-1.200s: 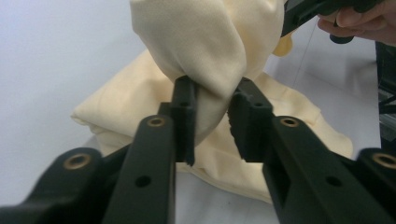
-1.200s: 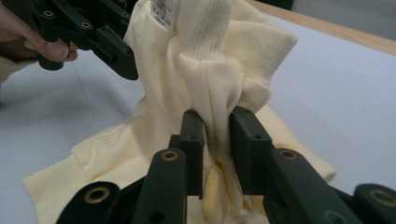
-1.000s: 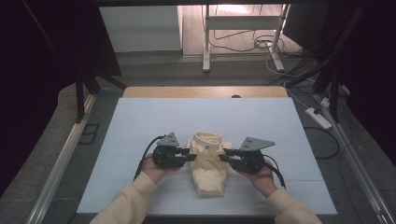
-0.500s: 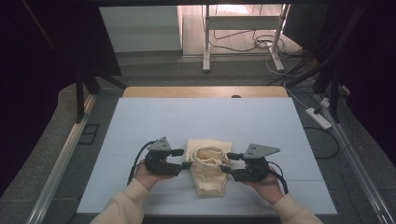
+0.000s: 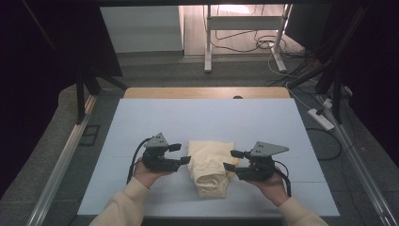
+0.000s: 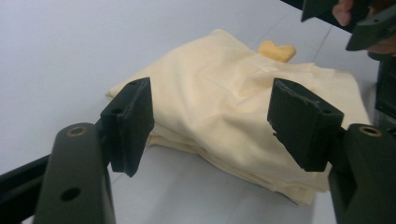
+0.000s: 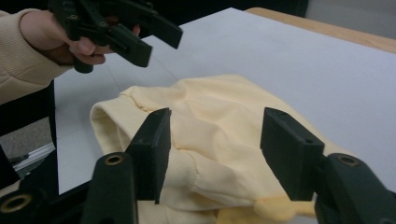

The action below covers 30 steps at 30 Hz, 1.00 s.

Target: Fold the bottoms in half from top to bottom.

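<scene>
A folded cream garment (image 5: pixel 211 167) lies on the pale bench (image 5: pixel 211 117), toward its near edge. The left gripper (image 5: pixel 181 154) sits at the garment's 9 o'clock and the right gripper (image 5: pixel 229 160) at its 3 o'clock. Both sets of fingers (image 6: pixel 133 122) have just been opening and stand wide, just clear of the cloth, gripping nothing.
</scene>
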Each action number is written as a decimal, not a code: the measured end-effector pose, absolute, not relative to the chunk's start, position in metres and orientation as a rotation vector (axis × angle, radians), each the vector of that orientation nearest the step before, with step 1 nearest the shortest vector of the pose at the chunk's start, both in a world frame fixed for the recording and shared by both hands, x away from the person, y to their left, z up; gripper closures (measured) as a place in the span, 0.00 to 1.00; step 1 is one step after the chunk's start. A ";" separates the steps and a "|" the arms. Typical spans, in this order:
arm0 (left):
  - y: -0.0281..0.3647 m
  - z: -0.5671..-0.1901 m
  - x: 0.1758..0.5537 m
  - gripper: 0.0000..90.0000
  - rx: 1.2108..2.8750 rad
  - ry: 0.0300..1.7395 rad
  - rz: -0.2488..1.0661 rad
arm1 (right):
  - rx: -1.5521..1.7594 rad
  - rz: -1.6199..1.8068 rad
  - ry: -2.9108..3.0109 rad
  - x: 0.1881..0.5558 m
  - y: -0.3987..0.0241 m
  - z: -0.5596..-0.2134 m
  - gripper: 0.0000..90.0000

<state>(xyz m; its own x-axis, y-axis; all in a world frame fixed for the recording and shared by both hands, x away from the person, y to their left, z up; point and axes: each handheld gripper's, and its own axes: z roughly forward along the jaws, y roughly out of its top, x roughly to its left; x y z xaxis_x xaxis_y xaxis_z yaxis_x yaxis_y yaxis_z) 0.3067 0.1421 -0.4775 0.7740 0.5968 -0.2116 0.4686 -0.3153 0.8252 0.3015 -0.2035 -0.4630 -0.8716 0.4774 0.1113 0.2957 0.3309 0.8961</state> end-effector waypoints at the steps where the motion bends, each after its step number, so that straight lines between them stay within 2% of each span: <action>1: 0.142 -0.477 0.308 0.35 1.968 0.805 0.161 | 0.706 1.565 2.425 0.302 -0.201 -0.462 0.50; 6: 0.140 -0.477 0.314 0.35 1.970 0.814 0.168 | 0.691 1.522 2.485 0.306 -0.182 -0.463 0.60; 10: 0.140 -0.476 0.317 0.35 1.965 0.820 0.169 | 0.636 1.478 2.576 0.316 -0.165 -0.466 0.83; 15: 0.140 -0.477 0.317 0.36 1.972 0.816 0.168 | 0.570 1.427 2.667 0.312 -0.149 -0.470 0.99; 30: 0.143 -0.480 0.317 0.36 1.986 0.817 0.157 | 0.510 1.305 2.809 0.288 -0.149 -0.498 1.00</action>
